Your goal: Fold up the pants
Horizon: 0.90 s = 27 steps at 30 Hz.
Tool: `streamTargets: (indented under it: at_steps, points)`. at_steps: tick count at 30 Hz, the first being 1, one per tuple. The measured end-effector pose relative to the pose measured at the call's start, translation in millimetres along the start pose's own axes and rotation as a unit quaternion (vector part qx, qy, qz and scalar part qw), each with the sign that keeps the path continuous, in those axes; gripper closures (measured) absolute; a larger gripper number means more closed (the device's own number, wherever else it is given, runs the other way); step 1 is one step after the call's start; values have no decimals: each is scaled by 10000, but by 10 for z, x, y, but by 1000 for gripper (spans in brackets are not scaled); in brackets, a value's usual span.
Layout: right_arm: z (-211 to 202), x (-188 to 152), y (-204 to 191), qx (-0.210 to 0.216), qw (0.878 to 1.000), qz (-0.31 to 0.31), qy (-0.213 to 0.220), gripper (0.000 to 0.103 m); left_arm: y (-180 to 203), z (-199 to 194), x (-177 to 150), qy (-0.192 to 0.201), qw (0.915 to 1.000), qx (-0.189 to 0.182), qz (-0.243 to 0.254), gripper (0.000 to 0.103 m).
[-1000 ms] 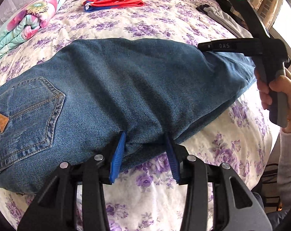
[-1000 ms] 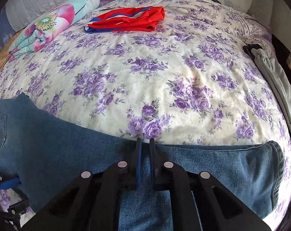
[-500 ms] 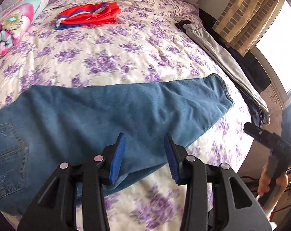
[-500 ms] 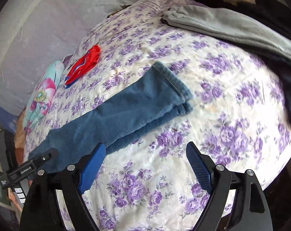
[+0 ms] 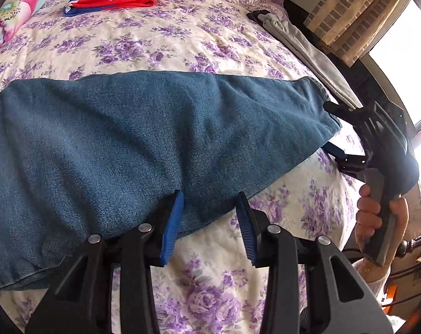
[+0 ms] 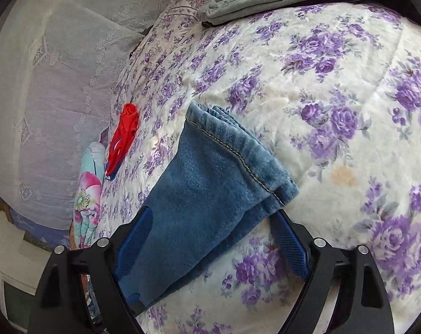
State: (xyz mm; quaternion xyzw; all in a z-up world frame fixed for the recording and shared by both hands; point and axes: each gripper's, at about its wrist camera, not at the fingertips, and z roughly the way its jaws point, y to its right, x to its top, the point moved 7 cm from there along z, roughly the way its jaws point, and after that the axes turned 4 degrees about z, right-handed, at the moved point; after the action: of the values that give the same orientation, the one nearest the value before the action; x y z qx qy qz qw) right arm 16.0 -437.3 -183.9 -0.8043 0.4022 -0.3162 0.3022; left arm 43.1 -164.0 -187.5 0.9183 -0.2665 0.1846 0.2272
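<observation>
Blue jeans (image 5: 155, 144) lie stretched across a floral bedspread (image 5: 182, 41), legs stacked, their long axis running from the waist end at the left out to the hems (image 6: 238, 153) at the right. The left gripper (image 5: 209, 222), jaws wide, straddles the near edge around mid-leg. The right gripper (image 6: 210, 250), also wide and gripping nothing, brackets the leg just short of the hems, making it the nearer tool for carrying that end back toward the waist.

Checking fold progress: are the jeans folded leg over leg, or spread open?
Folded lengthwise: the jeans lie as one strip on the bed, both leg cuffs stacked at the end. No crosswise fold yet.
</observation>
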Motion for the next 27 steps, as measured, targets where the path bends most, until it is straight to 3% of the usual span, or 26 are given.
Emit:
streamTargets:
  at_steps: [3,4,6,7,8,10,15,21,24,27]
  points:
    - [-13,27,-5,133,9999,37,25,16,-3,1,24,-30,10000,-56,-29,66]
    - [-33,15,5,94,9999,-24,77,23,-1,2,30,-32,10000,-49,-14,66]
    - [-39,0,82,-35,9999,-58,158,53,11,3,39,-31,10000,-2,46,66]
    - [5,-9,122,162,9998,62,32,83,24,-3,52,-26,10000,21,80,66]
    - [39,-14,180,320,9991,251,-72,89,49,-15,79,-1,9999,38,129,65]
    - [9,-16,166,369,9990,238,3,89,104,-62,139,41,9999,-41,163,65]
    - [-102,-21,-29,1,9991,-372,225,89,330,-130,516,230,9995,-86,211,65]
    - [-88,-25,66,66,9998,-205,60,88,516,434,933,-1,9987,-453,-226,66]
    - [-92,-37,127,84,9999,-148,-27,88,551,743,911,-168,9995,-164,-211,66]
    - [-85,-46,131,84,9998,-150,-35,86,564,734,927,-118,9995,-125,-272,66]
